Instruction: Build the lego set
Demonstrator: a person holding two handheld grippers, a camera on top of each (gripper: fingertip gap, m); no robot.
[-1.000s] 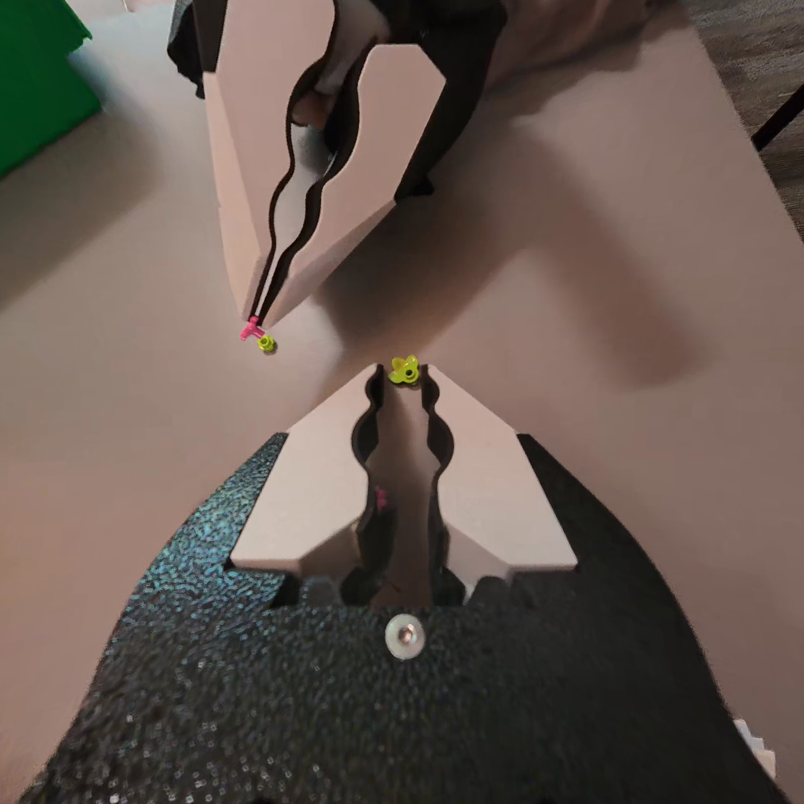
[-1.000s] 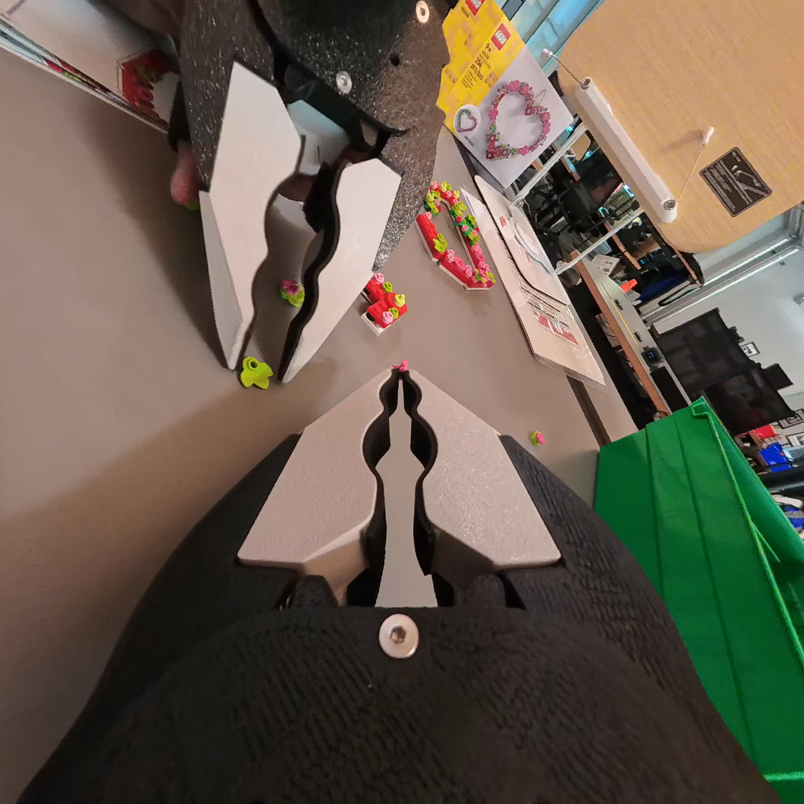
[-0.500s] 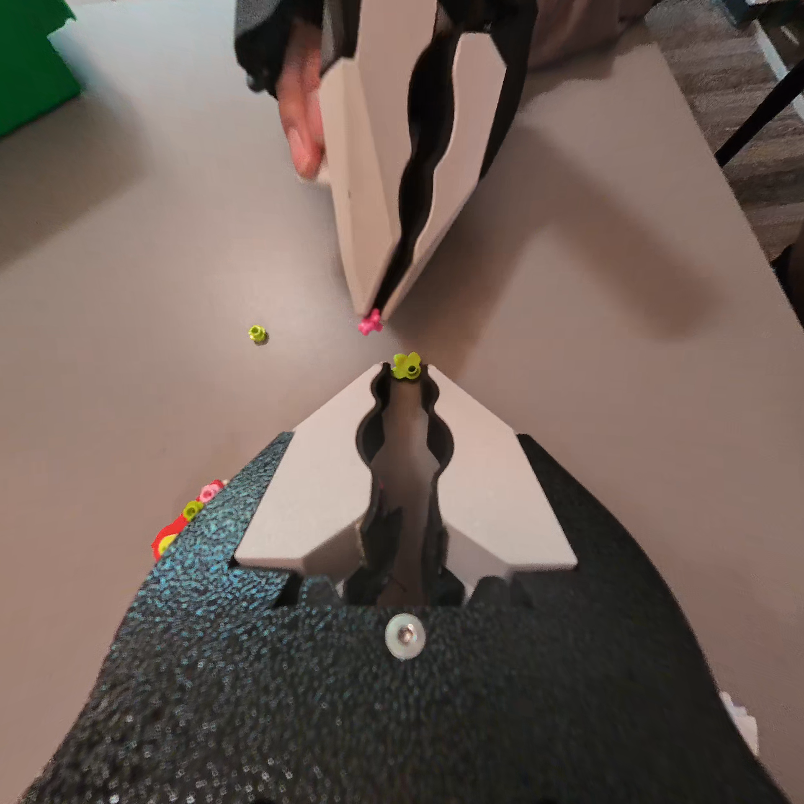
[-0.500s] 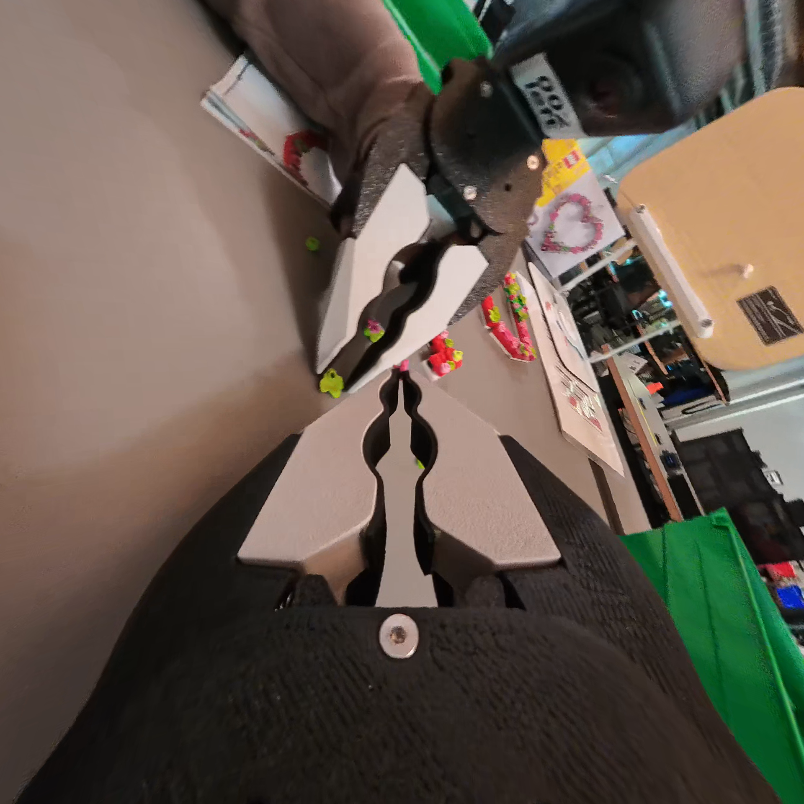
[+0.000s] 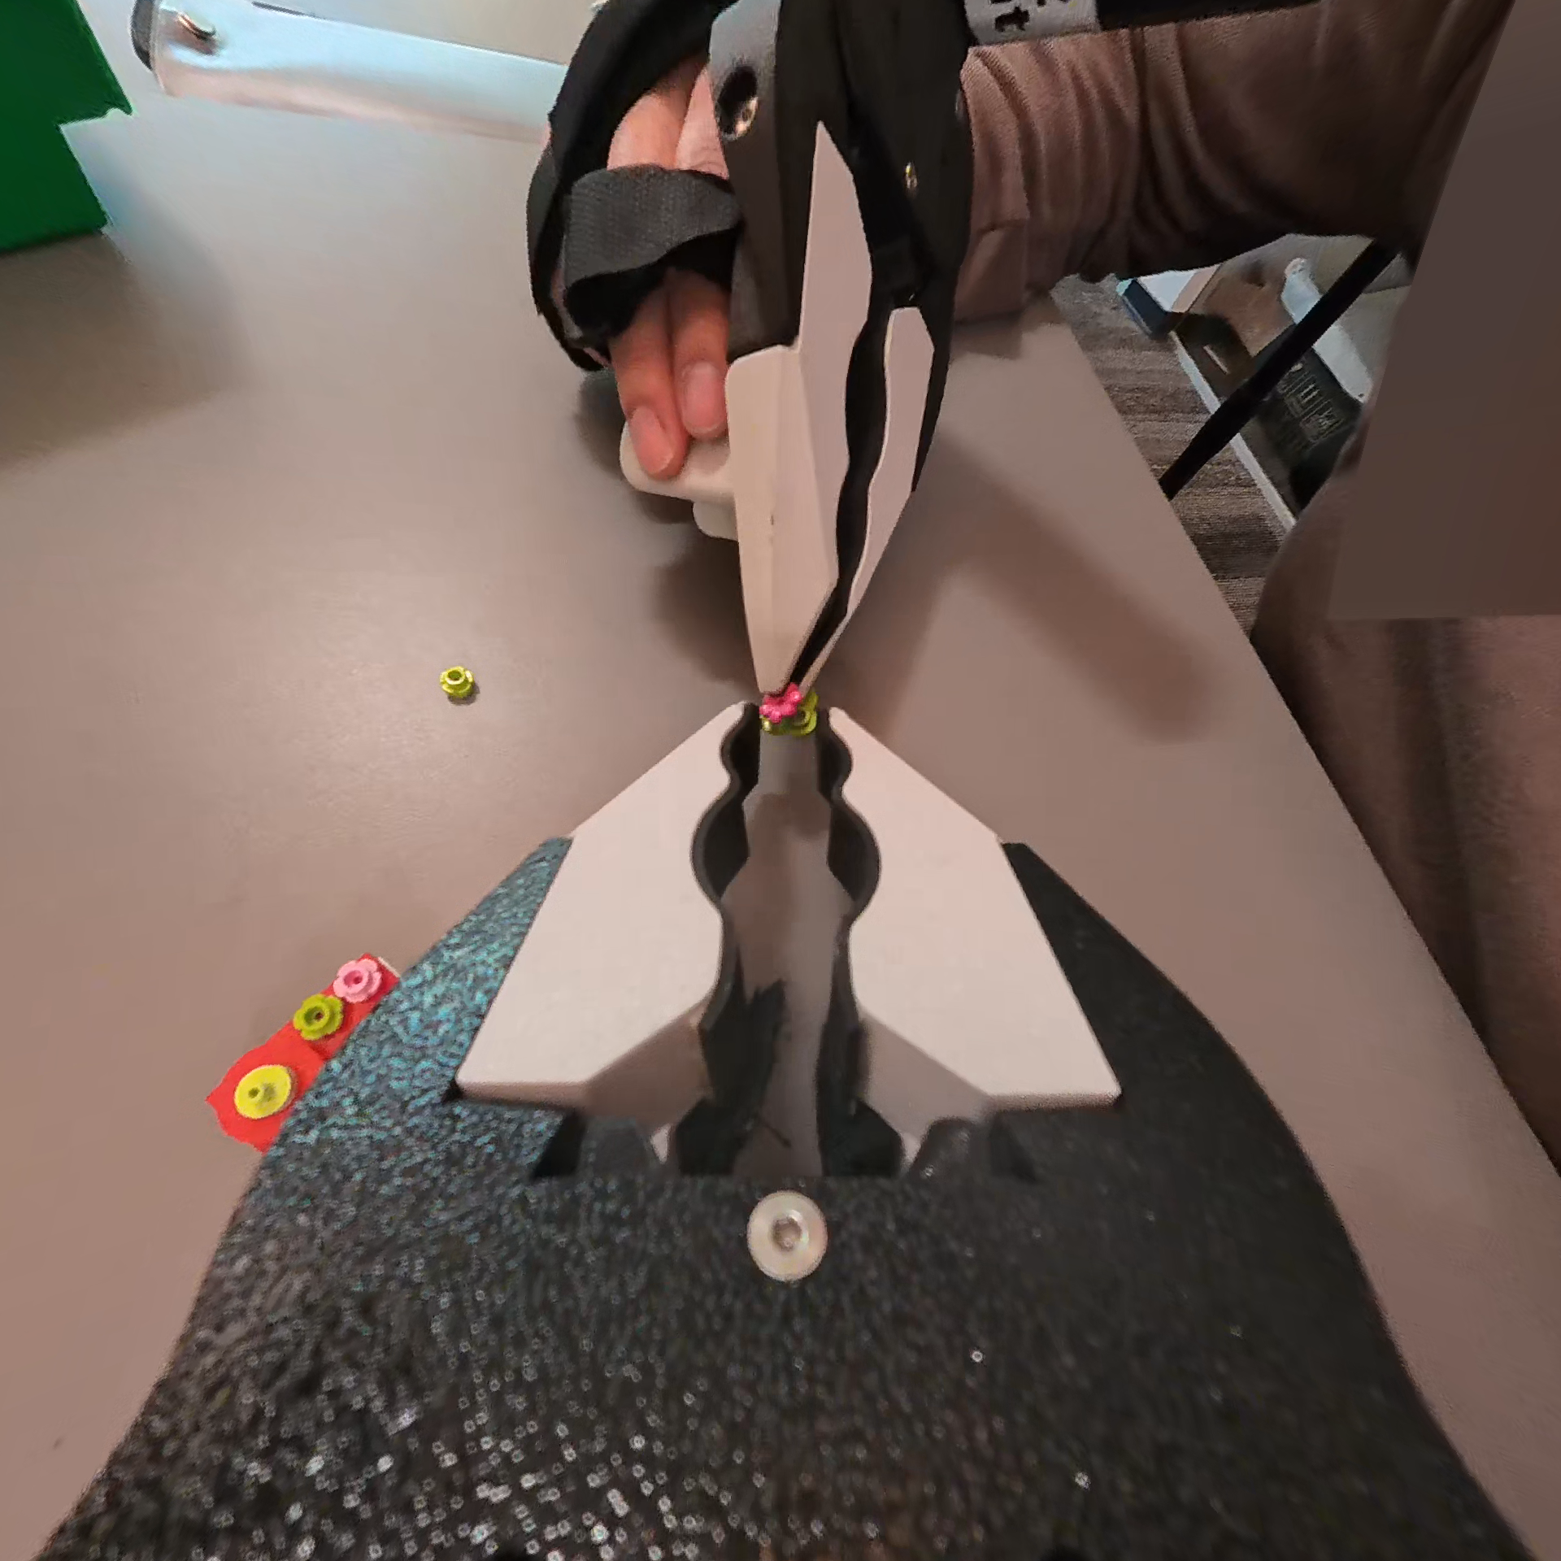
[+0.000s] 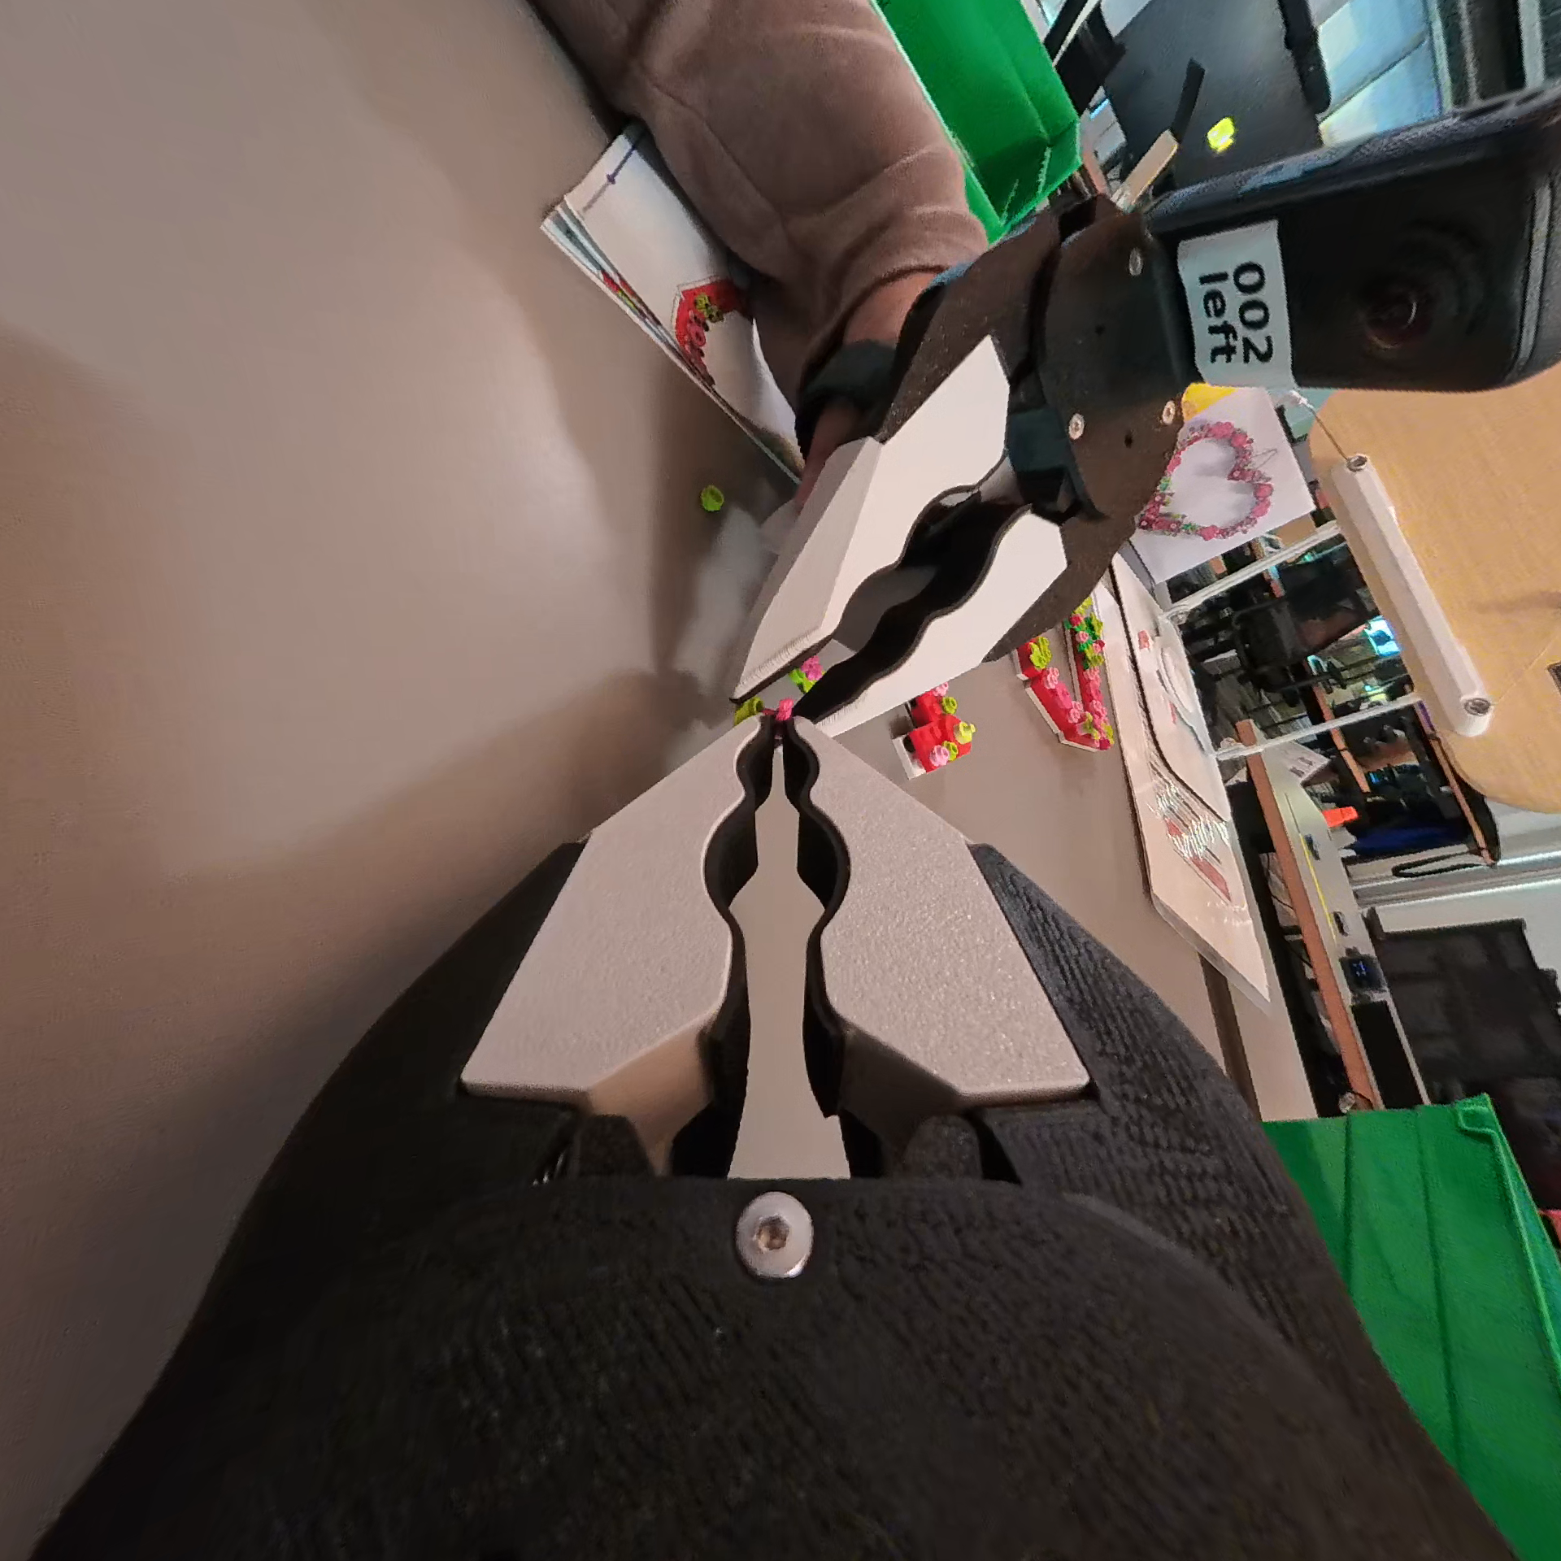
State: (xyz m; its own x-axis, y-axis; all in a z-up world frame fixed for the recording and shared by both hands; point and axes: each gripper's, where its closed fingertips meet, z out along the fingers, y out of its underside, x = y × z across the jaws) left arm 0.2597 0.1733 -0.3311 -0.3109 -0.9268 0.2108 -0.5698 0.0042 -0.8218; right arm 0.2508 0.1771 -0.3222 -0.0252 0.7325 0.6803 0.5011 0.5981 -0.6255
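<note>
My left gripper (image 5: 787, 728) is shut on a small lime green flower piece (image 5: 801, 725), held just above the brown table (image 5: 253, 507). My right gripper (image 5: 790, 680) comes down from the far side, shut on a tiny pink flower piece (image 5: 779, 701). The pink piece touches the top of the lime one. In the right wrist view my right gripper (image 6: 781, 731) pinches the pink piece (image 6: 785, 709) tip to tip with the left gripper (image 6: 773, 697). The lime piece (image 6: 747, 711) shows only partly there.
A loose lime round stud (image 5: 457, 681) lies on the table to the left. A red plate with flowers (image 5: 279, 1073) sits by my left gripper. A small red assembly (image 6: 938, 731), part of a heart build (image 6: 1073, 676), an instruction booklet (image 6: 667, 279) and green bins (image 6: 1436, 1267) lie around. My two grippers' fingertips are within a few centimetres of each other. Between my left fingertips and the loose lime round stud (image 5: 457, 681) there is roughly 7 centimeters.
My right gripper has carried the pink flower piece from beside the loose lime stud over to the lime piece in my left gripper. The two pieces now touch.
</note>
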